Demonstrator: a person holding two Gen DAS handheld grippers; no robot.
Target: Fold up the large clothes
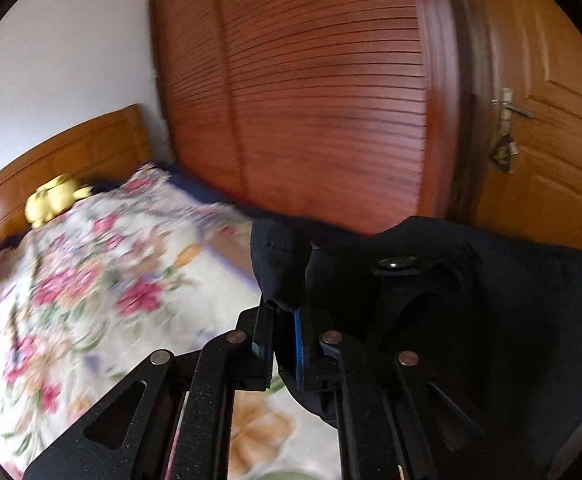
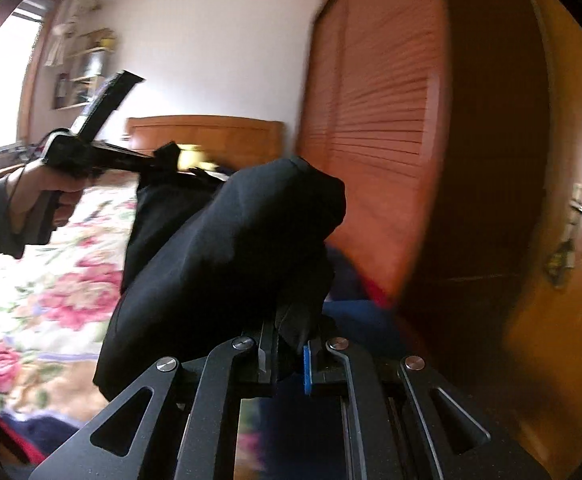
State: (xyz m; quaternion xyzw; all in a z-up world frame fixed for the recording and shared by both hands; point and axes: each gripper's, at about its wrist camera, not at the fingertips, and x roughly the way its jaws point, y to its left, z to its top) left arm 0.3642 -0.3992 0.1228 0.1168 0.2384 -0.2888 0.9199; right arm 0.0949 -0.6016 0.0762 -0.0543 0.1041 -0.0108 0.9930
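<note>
A large black garment [image 1: 471, 300] with a snap button hangs in the air above the bed. My left gripper [image 1: 285, 316] is shut on one edge of it, cloth bunched between the fingers. My right gripper [image 2: 291, 340] is shut on another edge of the same black garment [image 2: 227, 248], which drapes over its fingers. In the right wrist view the left gripper [image 2: 163, 160] shows at the left, held in a hand, with the cloth stretched between the two grippers.
The bed's floral quilt [image 1: 91, 300] lies below, with a yellow plush toy [image 1: 55, 198] by the wooden headboard [image 1: 71, 156]. A slatted wooden wardrobe [image 1: 311, 92] and a door [image 1: 551, 120] stand close on the right. Shelves [image 2: 83, 68] hang by the window.
</note>
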